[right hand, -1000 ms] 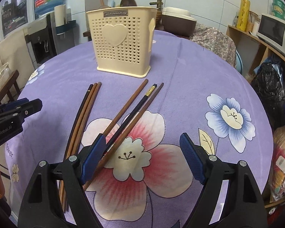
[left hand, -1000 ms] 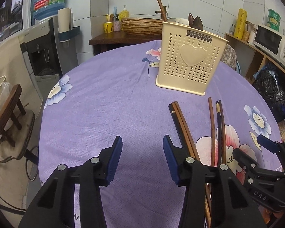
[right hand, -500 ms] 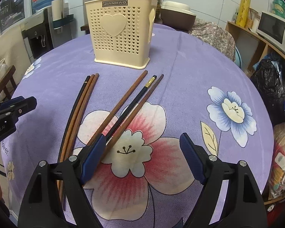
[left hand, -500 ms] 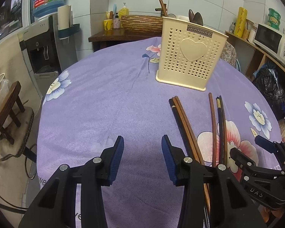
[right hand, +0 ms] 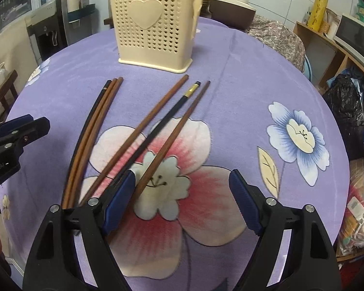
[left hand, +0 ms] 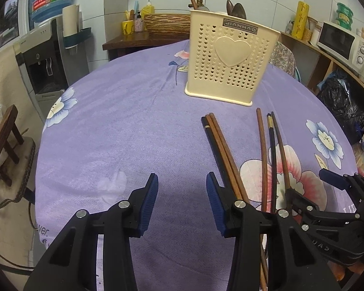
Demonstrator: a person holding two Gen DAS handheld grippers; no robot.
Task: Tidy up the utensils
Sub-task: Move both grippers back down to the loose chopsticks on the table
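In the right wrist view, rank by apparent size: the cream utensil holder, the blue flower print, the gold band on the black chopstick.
1. Cream utensil holder, largest.
2. Blue flower print, though it lies nearer the camera.
3. Gold band on the black chopstick, smallest.

I count 6 chopsticks (right hand: 143,131) lying on my purple tablecloth (right hand: 242,77). They make 2 groups of 3. In the left group (right hand: 89,135) I see 1 black stick and 2 brown sticks, side by side. In the right group (right hand: 165,121) I see 2 brown sticks and 1 black stick with a gold band between them. There is 1 cream holder (right hand: 155,21) with heart holes; it has 1 big heart on the front. From my left camera, 3 utensil handles stick up out of this holder (left hand: 230,58). I have 2 grippers, the left gripper (left hand: 182,201) and the right gripper (right hand: 182,198), each with 2 blue pads.
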